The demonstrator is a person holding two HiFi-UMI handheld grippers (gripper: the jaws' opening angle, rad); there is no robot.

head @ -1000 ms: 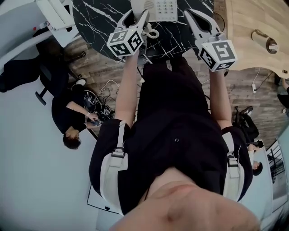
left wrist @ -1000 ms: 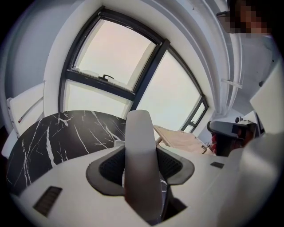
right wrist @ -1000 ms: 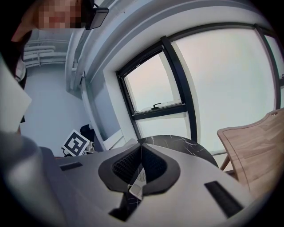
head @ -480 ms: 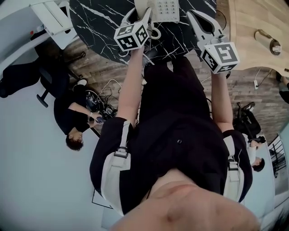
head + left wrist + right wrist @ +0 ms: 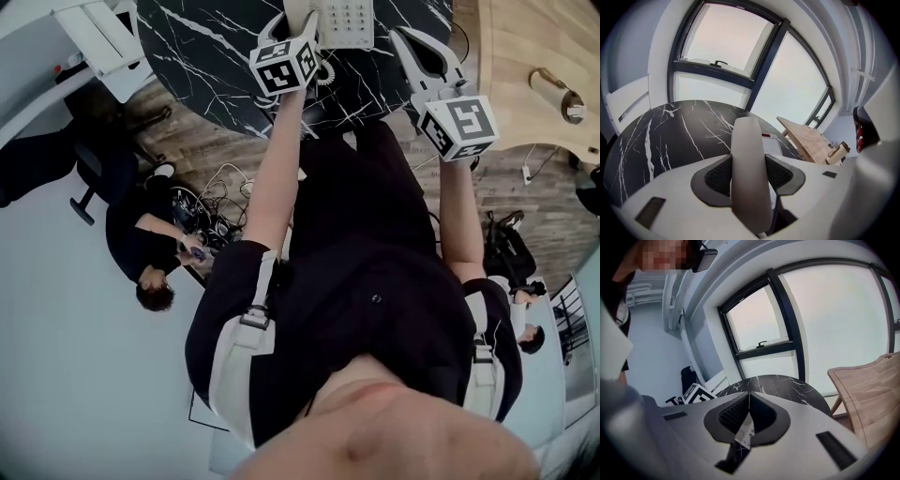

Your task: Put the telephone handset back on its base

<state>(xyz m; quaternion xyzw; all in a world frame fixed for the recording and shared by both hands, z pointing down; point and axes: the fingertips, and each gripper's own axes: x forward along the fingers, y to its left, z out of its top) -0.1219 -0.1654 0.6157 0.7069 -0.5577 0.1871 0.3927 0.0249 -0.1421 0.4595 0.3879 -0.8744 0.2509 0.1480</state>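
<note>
In the head view, the telephone base (image 5: 343, 19) sits on the black marble table (image 5: 202, 47), in from its near edge. The left gripper (image 5: 292, 33) is just beside the base's left side, and the right gripper (image 5: 427, 52) hangs over the near edge further right. The left gripper view shows its jaws clamped on the pale handset (image 5: 750, 164), with the base just beyond it. In the right gripper view the jaws are pressed together on nothing. By my reading, the handset is held and close to the base; seating it on the cradle and releasing it remain.

The person wears a black short-sleeved shirt (image 5: 375, 281), black trousers (image 5: 361, 183) and light grey shoulder straps (image 5: 242, 352) with buckles (image 5: 252, 317).
</note>
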